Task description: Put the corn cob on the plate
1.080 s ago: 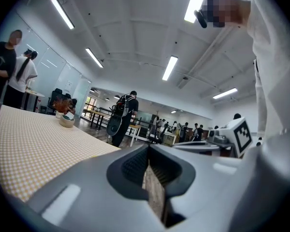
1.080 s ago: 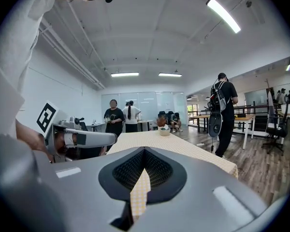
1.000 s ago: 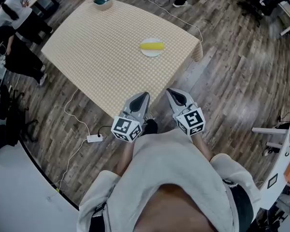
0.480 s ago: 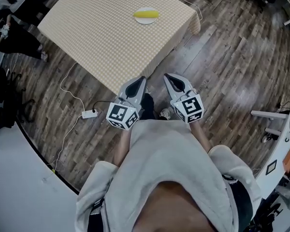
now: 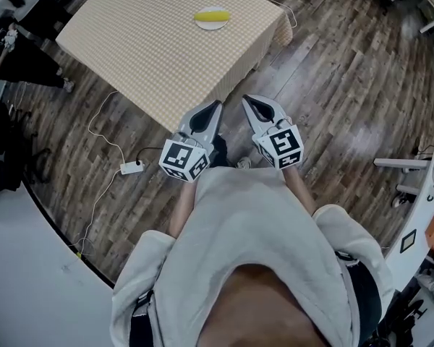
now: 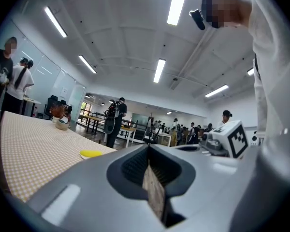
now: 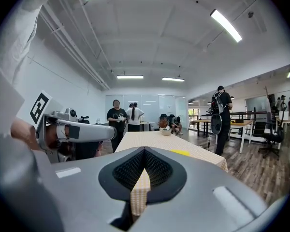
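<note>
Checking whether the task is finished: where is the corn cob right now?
In the head view, the corn cob lies on the white plate, toward the right-hand edge of the checkered table, at the top of the picture.

A beige checked cloth point(image 5: 152, 49) covers the table point(image 5: 101, 56). The brown wood plank floor point(image 5: 347, 100) looks a bit shiny. The left gripper point(image 5: 215, 107) and right gripper point(image 5: 247, 101) are smooth matt grey plastic, with bumpy black pads point(image 7: 128, 170) inside the jaws.

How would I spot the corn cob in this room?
Find the big table with the beige checked cloth. Toward its right side in the head view sits a small white plate. The corn cob lies on it, the only bright yellow thing on the cloth.
</note>
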`<state>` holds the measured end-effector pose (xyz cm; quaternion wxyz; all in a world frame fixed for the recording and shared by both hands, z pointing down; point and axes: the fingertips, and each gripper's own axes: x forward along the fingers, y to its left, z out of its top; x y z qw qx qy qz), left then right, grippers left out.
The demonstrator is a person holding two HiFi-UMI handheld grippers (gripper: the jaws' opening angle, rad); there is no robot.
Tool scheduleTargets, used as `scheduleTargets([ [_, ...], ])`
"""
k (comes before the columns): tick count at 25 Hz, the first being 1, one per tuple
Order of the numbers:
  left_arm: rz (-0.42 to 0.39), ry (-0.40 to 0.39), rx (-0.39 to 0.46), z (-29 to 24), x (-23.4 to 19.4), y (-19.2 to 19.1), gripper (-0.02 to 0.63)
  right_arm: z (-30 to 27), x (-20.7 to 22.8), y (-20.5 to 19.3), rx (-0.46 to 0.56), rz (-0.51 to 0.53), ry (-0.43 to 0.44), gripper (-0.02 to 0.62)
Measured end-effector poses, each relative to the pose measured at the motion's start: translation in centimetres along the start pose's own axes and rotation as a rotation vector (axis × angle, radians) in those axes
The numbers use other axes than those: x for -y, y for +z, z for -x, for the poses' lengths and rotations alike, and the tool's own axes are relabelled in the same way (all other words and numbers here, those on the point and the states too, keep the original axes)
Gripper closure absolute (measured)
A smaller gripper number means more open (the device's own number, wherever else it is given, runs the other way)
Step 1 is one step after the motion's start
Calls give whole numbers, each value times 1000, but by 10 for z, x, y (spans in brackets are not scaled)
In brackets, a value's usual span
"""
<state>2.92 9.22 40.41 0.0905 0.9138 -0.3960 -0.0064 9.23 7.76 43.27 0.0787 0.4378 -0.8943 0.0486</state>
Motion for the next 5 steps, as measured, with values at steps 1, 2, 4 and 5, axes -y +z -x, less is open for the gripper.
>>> scheduleTargets([
  [1,-5,-3,4,-2,1,2,598,0,1,1,2,4,1,598],
  [2,-7,-4,6,-4,3,3,598,1,2,1,2,5,3,598],
  [4,-8,-4,7,-6,7,3,598,3,2,0,2,6,10,598],
  [5,-9,-4,6,-7,8,2,598,4,2,-1,2,7,14,598],
])
